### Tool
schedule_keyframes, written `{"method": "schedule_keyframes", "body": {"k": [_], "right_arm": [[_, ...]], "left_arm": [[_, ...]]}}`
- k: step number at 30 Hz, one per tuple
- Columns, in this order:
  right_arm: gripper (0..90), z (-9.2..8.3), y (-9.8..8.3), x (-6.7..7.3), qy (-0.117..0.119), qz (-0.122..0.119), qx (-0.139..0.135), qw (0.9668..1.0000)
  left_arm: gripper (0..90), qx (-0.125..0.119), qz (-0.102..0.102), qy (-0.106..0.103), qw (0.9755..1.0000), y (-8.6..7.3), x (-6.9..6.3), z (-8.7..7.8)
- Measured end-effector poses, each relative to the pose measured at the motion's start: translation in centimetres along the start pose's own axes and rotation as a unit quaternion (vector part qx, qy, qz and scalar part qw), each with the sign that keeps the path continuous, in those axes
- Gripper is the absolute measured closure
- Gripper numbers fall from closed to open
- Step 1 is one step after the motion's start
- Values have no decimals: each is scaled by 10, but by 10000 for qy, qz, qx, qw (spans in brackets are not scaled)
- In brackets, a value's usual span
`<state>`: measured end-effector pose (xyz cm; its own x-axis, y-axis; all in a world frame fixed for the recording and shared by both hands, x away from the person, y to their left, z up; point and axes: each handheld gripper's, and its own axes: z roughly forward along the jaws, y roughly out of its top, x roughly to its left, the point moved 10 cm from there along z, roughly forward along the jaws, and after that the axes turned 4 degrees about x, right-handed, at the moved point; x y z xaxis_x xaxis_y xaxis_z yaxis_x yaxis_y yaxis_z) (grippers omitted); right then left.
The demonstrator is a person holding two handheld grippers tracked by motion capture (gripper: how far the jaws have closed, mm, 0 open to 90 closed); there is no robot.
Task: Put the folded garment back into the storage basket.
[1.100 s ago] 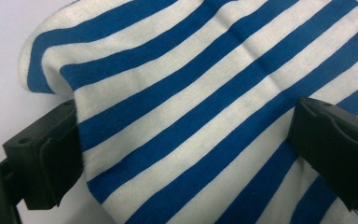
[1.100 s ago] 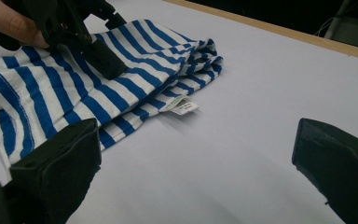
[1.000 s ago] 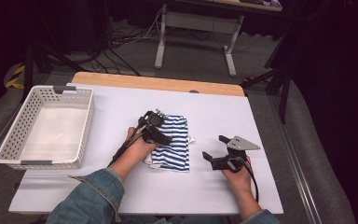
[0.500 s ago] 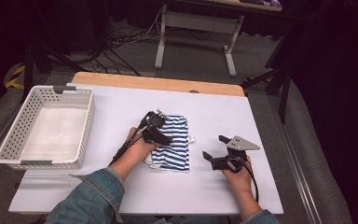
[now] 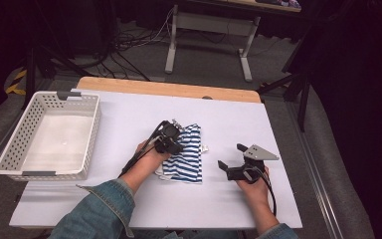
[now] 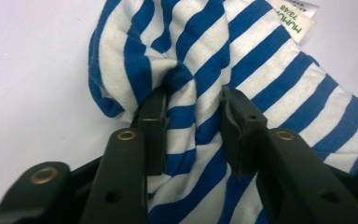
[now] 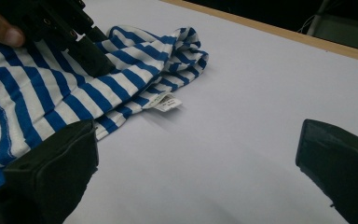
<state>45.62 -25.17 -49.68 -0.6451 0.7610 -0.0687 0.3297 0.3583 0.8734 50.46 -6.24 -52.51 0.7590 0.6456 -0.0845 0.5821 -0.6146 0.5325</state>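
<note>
White table (image 5: 129,114), wooden far edge, dark room beyond. Cloth (image 5: 186,159) at frame centre; left gripper (image 6: 193,121), its jaws just closing, pinches a fold. Right gripper (image 5: 231,159) gapes, lower right. Basket (image 5: 15,144) far left. Right gripper view reveals a label (image 7: 164,101).

left hand-held gripper (image 6: 193,121) just closing — pinched, right hand-held gripper (image 7: 198,154) agape

In the left gripper view the striped garment (image 6: 261,70) runs off the top, right and bottom edges, and its label (image 6: 294,16) is cut at the top, print partly legible. In the right gripper view the label's (image 7: 164,102) print is too small to read.
</note>
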Motion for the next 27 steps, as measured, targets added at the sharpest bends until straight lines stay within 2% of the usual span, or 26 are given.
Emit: {"method": "schedule_keyframes", "body": {"k": [7,11,15,22,27], "right_arm": [[19,-2,0,-3,-34,68,-5,10000],[20,-2,-1,-4,-53,102,-17,9999],[27,-4,-1,-4,-88,29,-3,10000],[0,-6,2,-3,11,95,-86,9999],[0,-5,3,-2,29,21,-140,9999]], "left_arm": [[679,-29,-98,-153,9998,0,1,-1],[687,-39,-62,-53,10000,1,1,-2],[690,-91,-40,-78,9999,3,1,-6],[694,-339,-13,-170,9993,8,-3,-22],[696,-505,51,-162,9986,12,-6,-38]]}}
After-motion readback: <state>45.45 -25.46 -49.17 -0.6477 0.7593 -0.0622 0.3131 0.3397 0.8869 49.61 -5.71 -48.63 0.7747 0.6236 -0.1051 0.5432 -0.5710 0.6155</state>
